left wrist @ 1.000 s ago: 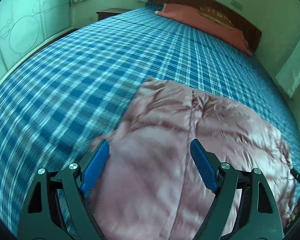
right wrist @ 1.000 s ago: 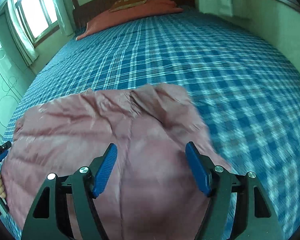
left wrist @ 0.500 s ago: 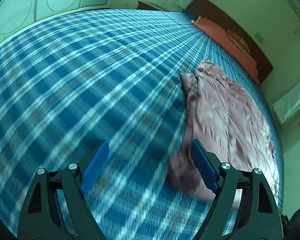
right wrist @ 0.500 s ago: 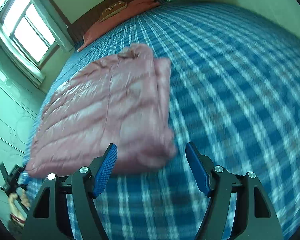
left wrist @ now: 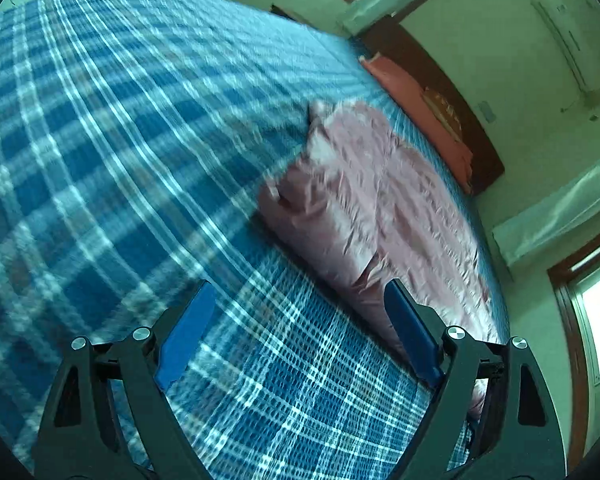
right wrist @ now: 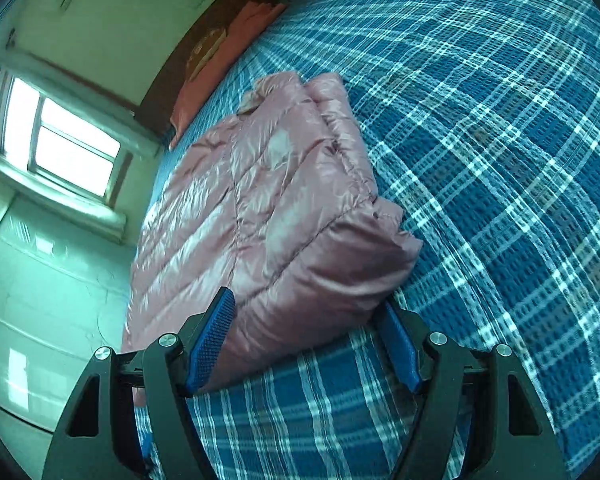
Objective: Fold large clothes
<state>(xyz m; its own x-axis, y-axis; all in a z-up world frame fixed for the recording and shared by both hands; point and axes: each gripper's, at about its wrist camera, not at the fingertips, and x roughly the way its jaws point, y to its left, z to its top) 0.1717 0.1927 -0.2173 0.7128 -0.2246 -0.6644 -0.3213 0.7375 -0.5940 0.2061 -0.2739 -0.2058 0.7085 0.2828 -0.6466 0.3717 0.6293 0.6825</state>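
The pink jacket (right wrist: 284, 208) lies on the bed (right wrist: 500, 160), long axis running toward the headboard edge. The right hand-held gripper (right wrist: 312, 344) is nearer, spread wide around its near corner; the left hand-held gripper (left wrist: 300, 332), also spread and empty, has it off to its right.

Low, tilted; shared pink jacket (left wrist: 364, 200)

Glossy pink quilted puffer jacket (right wrist: 284, 200) on blue-white plaid bedspread (right wrist: 500, 160); salmon pillow (left wrist: 416, 108), dark brown headboard (left wrist: 452, 104), blue pads (right wrist: 212, 344) on black gripper arms.
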